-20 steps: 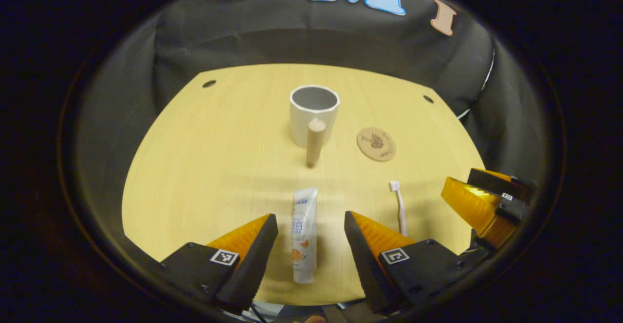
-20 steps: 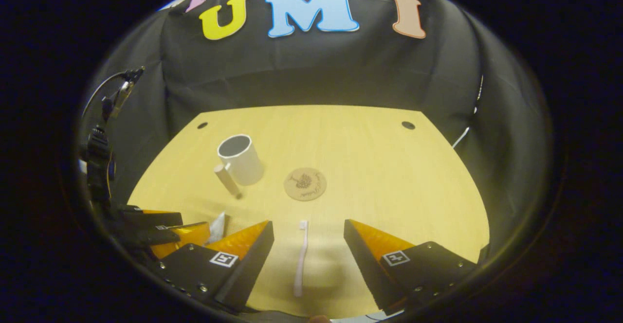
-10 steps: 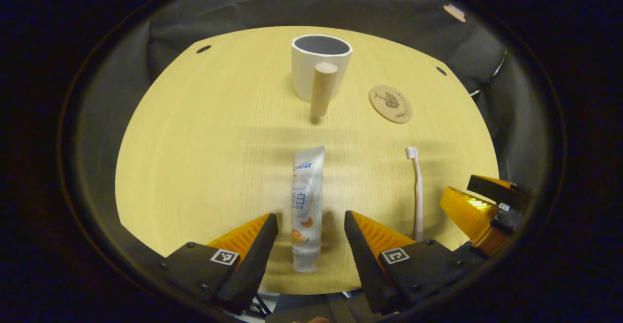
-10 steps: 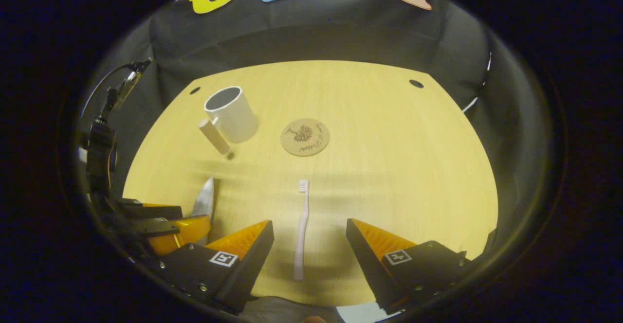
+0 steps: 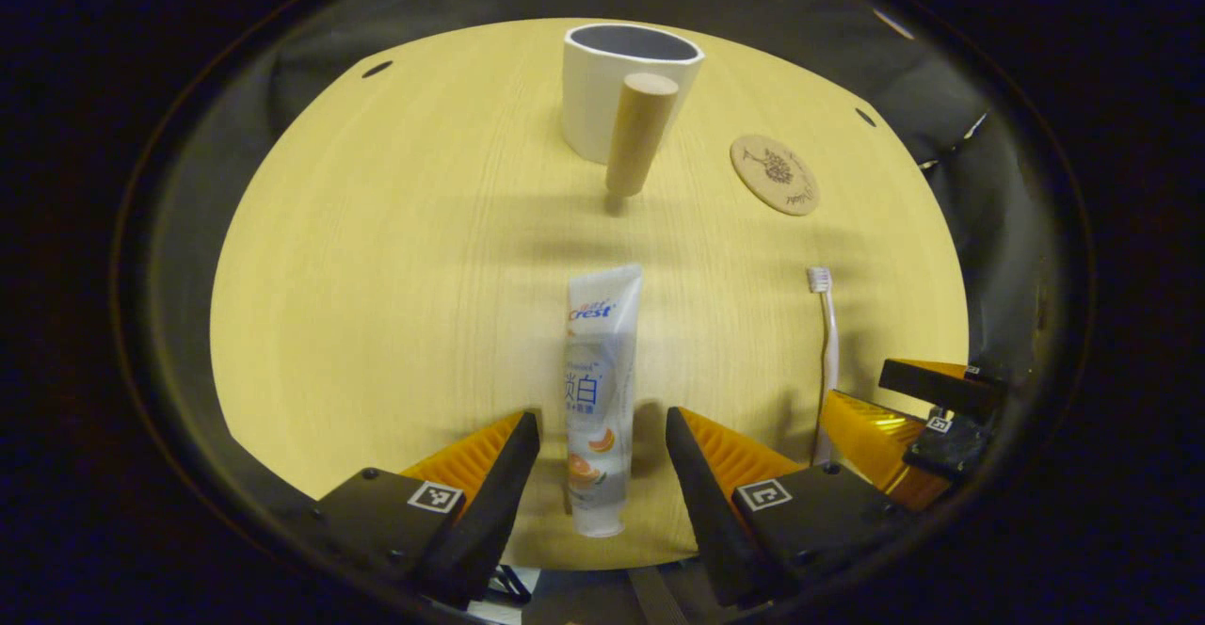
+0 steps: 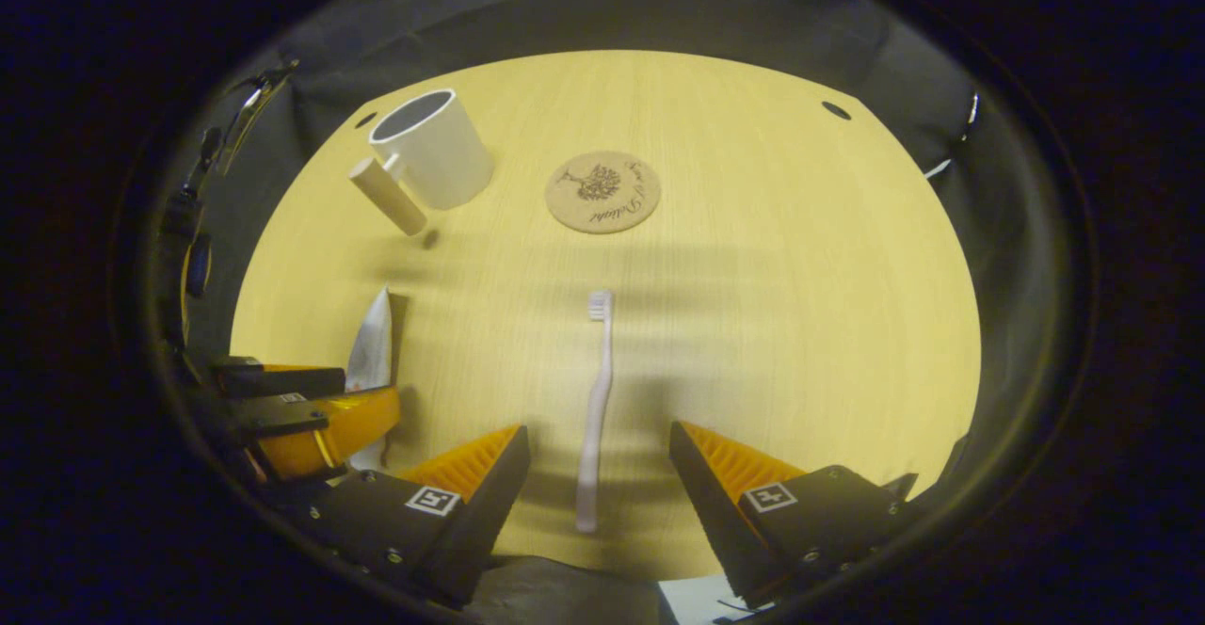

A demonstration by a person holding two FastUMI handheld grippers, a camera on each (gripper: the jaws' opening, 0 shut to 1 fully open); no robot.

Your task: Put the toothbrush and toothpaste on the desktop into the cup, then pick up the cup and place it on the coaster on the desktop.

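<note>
bare desktop point(image 6: 800, 305) flanks toothbrush point(image 6: 595, 399) between spread right gripper point(image 6: 599, 479).

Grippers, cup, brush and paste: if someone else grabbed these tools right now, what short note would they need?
Left gripper: open, fingers either side of the toothpaste, which lies flat on the desktop; not gripped.
Right gripper: open, straddling the toothbrush, also lying flat.
Cup: upright and empty at the far side, its wooden handle pointing toward the grippers.
Coaster: bare, beside the cup.
Done: nothing delivered.
Left: close on both items, drop them into the cup, set the cup on the coaster.
</note>
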